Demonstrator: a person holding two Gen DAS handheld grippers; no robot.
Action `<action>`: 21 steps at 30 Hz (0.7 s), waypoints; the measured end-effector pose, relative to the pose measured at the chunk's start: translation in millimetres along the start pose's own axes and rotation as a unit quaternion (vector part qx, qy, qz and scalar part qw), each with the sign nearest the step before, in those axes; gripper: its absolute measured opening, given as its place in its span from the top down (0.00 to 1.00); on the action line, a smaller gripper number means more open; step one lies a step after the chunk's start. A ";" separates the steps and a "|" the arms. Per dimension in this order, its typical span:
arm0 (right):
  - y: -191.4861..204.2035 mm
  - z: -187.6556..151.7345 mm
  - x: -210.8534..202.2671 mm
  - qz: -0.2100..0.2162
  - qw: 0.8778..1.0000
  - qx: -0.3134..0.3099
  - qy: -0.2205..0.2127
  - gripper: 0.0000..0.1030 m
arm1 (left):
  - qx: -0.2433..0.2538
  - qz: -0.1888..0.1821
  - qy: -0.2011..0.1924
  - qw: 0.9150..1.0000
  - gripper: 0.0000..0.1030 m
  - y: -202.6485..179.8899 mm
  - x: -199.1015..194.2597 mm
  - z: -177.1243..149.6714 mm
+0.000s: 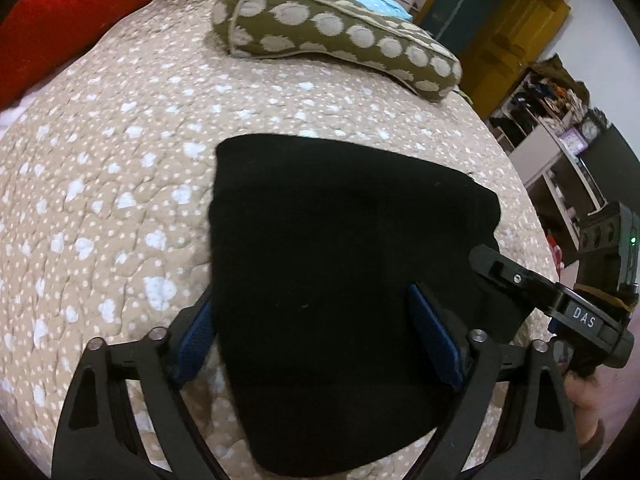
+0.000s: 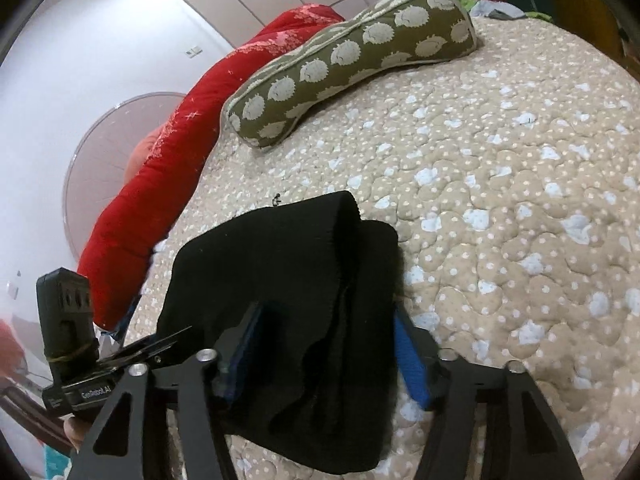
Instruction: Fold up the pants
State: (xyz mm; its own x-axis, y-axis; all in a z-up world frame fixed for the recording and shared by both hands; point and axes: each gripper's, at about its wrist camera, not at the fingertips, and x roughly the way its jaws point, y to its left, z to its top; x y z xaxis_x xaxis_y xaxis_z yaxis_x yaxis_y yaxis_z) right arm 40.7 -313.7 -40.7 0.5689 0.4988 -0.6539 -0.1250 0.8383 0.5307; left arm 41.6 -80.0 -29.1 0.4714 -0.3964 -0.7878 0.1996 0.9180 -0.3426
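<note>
The black pants point(image 1: 340, 272) lie folded into a compact stack on the beige quilted bed point(image 1: 100, 200). My left gripper point(image 1: 312, 320) is open, its blue-padded fingers point(image 1: 432, 336) astride the near part of the stack. The right gripper point(image 1: 520, 280) shows at the stack's right edge. In the right wrist view the pants point(image 2: 304, 280) show layered folds, and my right gripper point(image 2: 328, 340) is open with its blue pads point(image 2: 408, 352) either side of the stack. The left gripper point(image 2: 132, 356) shows at lower left.
An olive spotted bolster pillow point(image 1: 336, 36) lies across the far side of the bed, also in the right wrist view point(image 2: 352, 60). A red duvet point(image 2: 180, 160) lies along the bed's edge. Shelves point(image 1: 560, 148) and a yellow door point(image 1: 504, 36) stand beyond the bed.
</note>
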 end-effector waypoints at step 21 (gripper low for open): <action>-45.1 18.0 -47.4 -0.094 0.995 0.037 -0.027 0.59 | 0.087 0.001 0.002 0.996 0.26 -71.4 31.7 22.1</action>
State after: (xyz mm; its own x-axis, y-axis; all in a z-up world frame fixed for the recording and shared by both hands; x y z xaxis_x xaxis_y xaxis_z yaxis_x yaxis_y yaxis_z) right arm 34.0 -379.2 -24.0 0.6197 0.3213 -0.7160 0.0461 0.8959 0.4419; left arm 61.3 -158.0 -18.3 0.4680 -0.3948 -0.7906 0.3447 0.9053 -0.2481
